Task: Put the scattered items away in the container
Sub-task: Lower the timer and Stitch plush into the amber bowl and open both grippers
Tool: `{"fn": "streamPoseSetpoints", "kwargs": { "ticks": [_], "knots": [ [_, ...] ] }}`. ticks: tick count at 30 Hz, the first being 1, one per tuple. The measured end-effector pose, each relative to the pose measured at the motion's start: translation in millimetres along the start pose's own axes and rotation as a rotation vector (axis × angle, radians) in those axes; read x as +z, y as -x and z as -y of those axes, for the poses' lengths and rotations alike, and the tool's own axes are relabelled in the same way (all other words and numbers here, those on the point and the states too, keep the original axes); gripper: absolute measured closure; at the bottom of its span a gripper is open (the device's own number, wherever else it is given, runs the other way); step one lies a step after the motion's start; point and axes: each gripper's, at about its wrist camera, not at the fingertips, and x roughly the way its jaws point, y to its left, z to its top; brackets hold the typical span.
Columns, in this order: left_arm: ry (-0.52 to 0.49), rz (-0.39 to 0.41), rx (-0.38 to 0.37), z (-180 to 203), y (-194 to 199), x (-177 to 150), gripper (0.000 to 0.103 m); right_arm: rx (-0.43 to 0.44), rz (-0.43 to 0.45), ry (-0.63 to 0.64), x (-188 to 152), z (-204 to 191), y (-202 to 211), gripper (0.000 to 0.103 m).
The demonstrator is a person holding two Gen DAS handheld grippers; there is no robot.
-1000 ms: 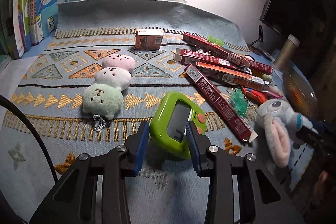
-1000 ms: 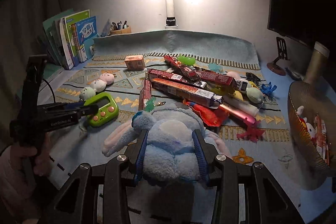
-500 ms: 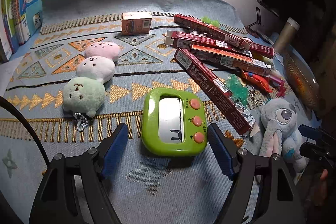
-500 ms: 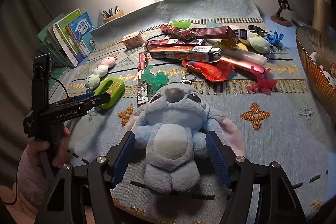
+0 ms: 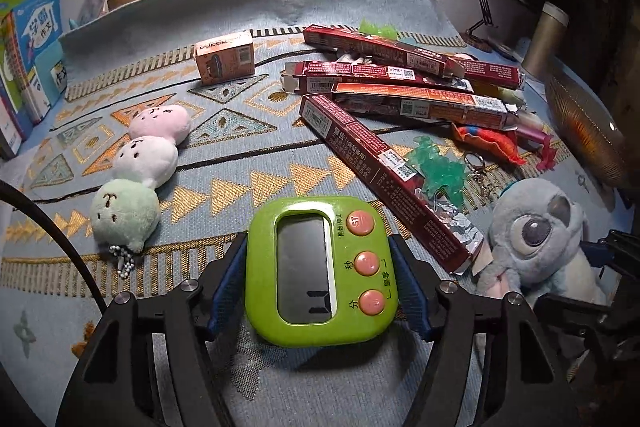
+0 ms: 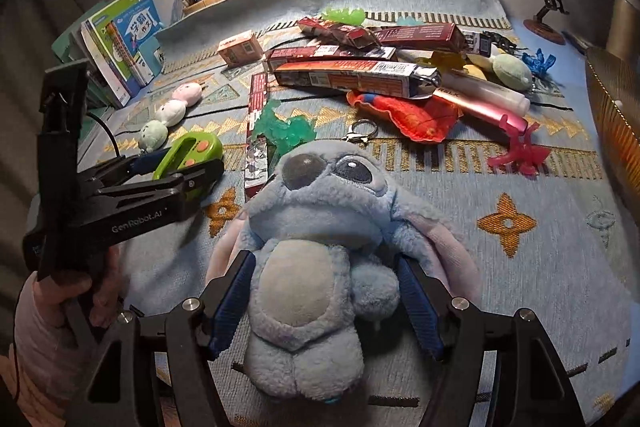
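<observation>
A green digital timer (image 5: 322, 269) lies flat on the blue patterned cloth between the fingers of my left gripper (image 5: 320, 283), whose blue pads touch or nearly touch its sides. A blue plush toy (image 6: 316, 267) lies on its back between the pads of my right gripper (image 6: 324, 299), which stands wide around its body. The plush also shows in the left wrist view (image 5: 536, 239), and the timer in the right wrist view (image 6: 188, 155). A golden woven basket (image 6: 616, 115) stands at the right edge.
Three small plush balls (image 5: 140, 163) lie left of the timer. Several red cartons (image 5: 404, 95), an orange box (image 5: 224, 57), a red pouch (image 6: 412, 111), green and pink plastic toys and a keyring lie scattered further back. Books (image 5: 28, 55) stand at the left.
Both grippers opened wide, then closed in: the left around the timer, which went from tilted to flat, the right around the plush, which now lies face up.
</observation>
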Motion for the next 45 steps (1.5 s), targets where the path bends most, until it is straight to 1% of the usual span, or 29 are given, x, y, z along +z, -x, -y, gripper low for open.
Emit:
{"fn": "streamPoseSetpoints", "kwargs": {
  "ticks": [2, 3, 5, 8, 10, 14, 17, 26, 28, 30, 34, 37, 39, 41, 42, 43, 45],
  "knots": [
    [0.019, 0.025, -0.044, 1.0, 9.5, 1.5, 0.038, 0.016, 0.015, 0.012, -2.0, -5.5, -2.5, 0.046],
    [0.022, 0.037, -0.050, 3.4, 14.7, 3.1, 0.038, 0.028, 0.027, 0.017, -3.3, -7.7, -1.6, 0.052],
    [0.012, 0.071, -0.059, 9.3, 26.3, 8.2, 0.038, 0.034, 0.047, 0.021, -3.7, -9.9, 4.0, 0.053],
    [-0.006, 0.132, -0.084, 21.8, 44.9, 20.2, 0.038, 0.036, 0.119, -0.008, -0.8, -1.7, 26.6, 0.054],
    [-0.011, 0.168, -0.112, 31.0, 56.3, 31.5, 0.038, 0.015, 0.171, -0.033, 2.4, 9.6, 45.9, 0.054],
    [-0.039, 0.216, -0.183, 57.8, 68.9, 60.7, 0.037, -0.034, 0.275, -0.099, 8.1, 43.6, 88.1, 0.054],
    [-0.068, 0.233, -0.239, 85.6, 70.0, 84.2, 0.037, -0.090, 0.350, -0.135, 13.9, 74.4, 120.9, 0.054],
    [-0.175, 0.257, -0.421, 192.1, 51.4, 152.1, 0.037, -0.244, 0.599, -0.279, 29.8, 169.1, 221.9, 0.054],
    [-0.198, 0.252, -0.456, 216.9, 43.9, 163.1, 0.037, -0.271, 0.644, -0.312, 32.9, 188.5, 238.2, 0.054],
    [-0.211, 0.240, -0.498, 239.4, 33.7, 172.0, 0.037, -0.292, 0.671, -0.343, 36.4, 206.4, 247.0, 0.054],
    [-0.239, 0.161, -0.576, 280.1, 2.2, 180.6, 0.037, -0.303, 0.657, -0.412, 42.8, 244.3, 243.8, 0.054],
    [-0.240, 0.098, -0.605, 302.8, -26.5, 180.3, 0.037, -0.298, 0.623, -0.461, 45.1, 265.9, 228.1, 0.052],
    [-0.225, 0.039, -0.640, 312.0, -46.6, 179.3, 0.035, -0.284, 0.593, -0.481, 47.3, 277.5, 214.1, 0.049],
    [-0.177, -0.038, -0.666, 313.9, -64.8, 180.2, 0.030, -0.287, 0.510, -0.516, 48.4, 287.6, 198.2, 0.044],
    [-0.150, -0.072, -0.678, 312.2, -71.4, 179.6, 0.030, -0.284, 0.476, -0.540, 45.8, 292.1, 193.3, 0.042],
    [-0.130, -0.094, -0.686, 309.3, -74.5, 178.2, 0.030, -0.275, 0.458, -0.563, 40.9, 295.8, 190.9, 0.040],
    [-0.117, -0.101, -0.679, 302.6, -76.0, 174.4, 0.030, -0.268, 0.458, -0.591, 26.4, 297.6, 193.4, 0.034]
  ]
}}
